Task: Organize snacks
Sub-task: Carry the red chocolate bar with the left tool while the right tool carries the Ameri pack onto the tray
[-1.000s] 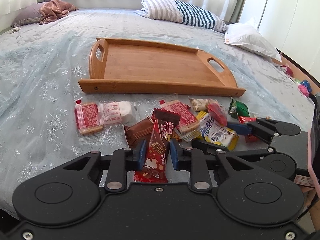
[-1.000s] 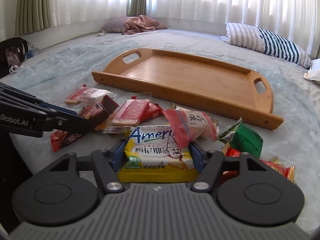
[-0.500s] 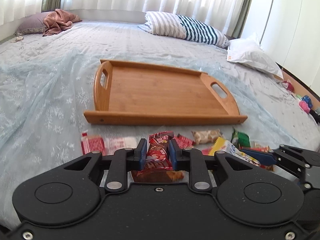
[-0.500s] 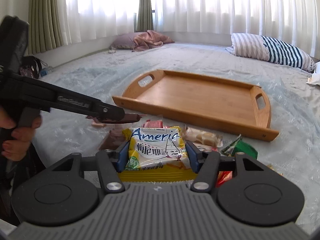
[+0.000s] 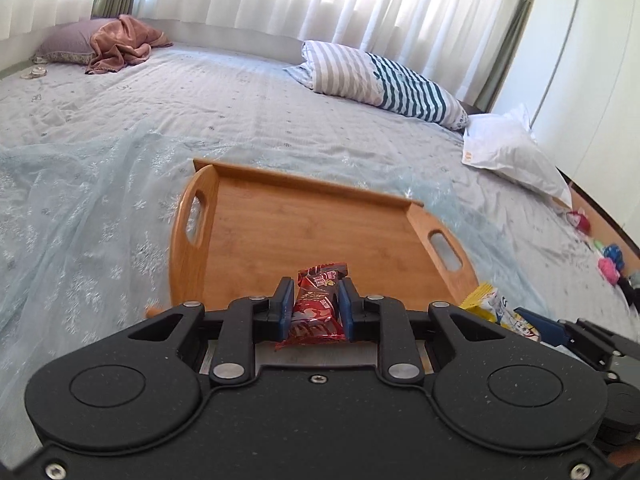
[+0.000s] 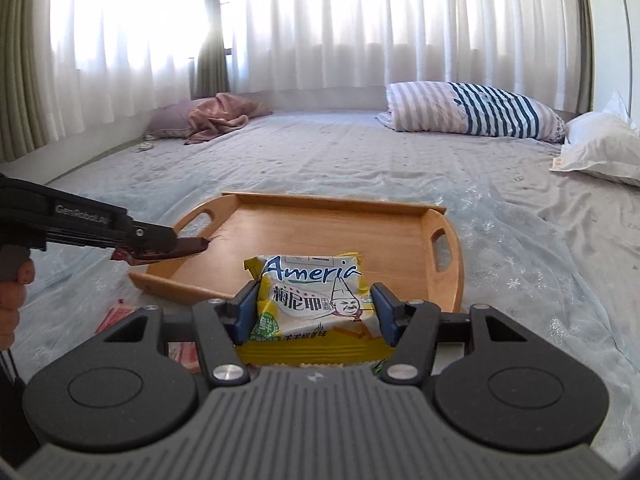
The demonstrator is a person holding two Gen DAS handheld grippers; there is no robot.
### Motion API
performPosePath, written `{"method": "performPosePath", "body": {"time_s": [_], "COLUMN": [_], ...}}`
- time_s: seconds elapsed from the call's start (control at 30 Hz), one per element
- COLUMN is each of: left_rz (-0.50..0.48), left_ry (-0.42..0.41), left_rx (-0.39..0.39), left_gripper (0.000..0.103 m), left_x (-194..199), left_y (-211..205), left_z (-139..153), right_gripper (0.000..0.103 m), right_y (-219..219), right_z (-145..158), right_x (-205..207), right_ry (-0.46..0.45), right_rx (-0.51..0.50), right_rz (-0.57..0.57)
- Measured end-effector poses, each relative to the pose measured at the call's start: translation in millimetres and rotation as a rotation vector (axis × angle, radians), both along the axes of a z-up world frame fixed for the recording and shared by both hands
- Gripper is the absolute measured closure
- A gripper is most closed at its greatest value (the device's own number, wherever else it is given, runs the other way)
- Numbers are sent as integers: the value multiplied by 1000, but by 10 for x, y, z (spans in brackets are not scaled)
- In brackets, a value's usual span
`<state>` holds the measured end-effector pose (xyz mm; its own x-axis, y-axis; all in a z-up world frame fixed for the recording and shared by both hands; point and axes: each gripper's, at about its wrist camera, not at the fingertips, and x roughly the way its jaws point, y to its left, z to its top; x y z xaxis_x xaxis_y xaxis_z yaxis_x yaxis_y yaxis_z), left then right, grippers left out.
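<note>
My left gripper (image 5: 314, 300) is shut on a red snack bar (image 5: 316, 304), held in the air at the near edge of the wooden tray (image 5: 304, 224). The right gripper (image 6: 316, 308) is shut on a yellow and white "Ameria" snack packet (image 6: 312, 300), also lifted, in front of the tray (image 6: 360, 240). In the right wrist view the left gripper (image 6: 192, 246) comes in from the left over the tray's near left corner with the red bar in its tips. The yellow packet (image 5: 492, 308) and the right gripper show at the lower right of the left wrist view. The tray holds nothing.
A few red snack packets (image 6: 116, 316) lie on the pale blue bedspread (image 5: 80, 200) below the grippers. A striped pillow (image 5: 380, 80), a white pillow (image 5: 512, 156) and a pink blanket (image 5: 120, 42) lie at the far side. A person's hand (image 6: 12, 284) holds the left gripper's handle.
Both grippers have risen off the snack pile with their packets and moved toward the tray. The pile has dropped almost out of view.
</note>
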<state>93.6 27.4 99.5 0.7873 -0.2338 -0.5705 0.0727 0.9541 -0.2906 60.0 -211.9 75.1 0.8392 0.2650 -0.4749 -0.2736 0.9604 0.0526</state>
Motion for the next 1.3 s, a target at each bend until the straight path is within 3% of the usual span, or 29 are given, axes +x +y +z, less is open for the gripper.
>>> {"method": "performPosePath", "body": {"time_s": [0.2, 0.43, 0.7, 1.3], "left_rz": [15, 25, 54, 52], "left_ry": [62, 116, 127, 158], "left_rx": [-66, -98, -98, -97], "left_gripper": [81, 81, 81, 81], "left_x": [536, 918, 1099, 1100], "left_y": [-154, -432, -624, -809], "left_z": [-100, -392, -640, -786], "right_gripper": [41, 41, 41, 40], "right_y": [-171, -199, -146, -145], "right_z": [-169, -429, -592, -681], "right_x": [625, 997, 1117, 1177], "right_ry": [65, 117, 160, 181], "right_rx": [53, 56, 29, 21], "right_rz": [-100, -156, -157, -180]}}
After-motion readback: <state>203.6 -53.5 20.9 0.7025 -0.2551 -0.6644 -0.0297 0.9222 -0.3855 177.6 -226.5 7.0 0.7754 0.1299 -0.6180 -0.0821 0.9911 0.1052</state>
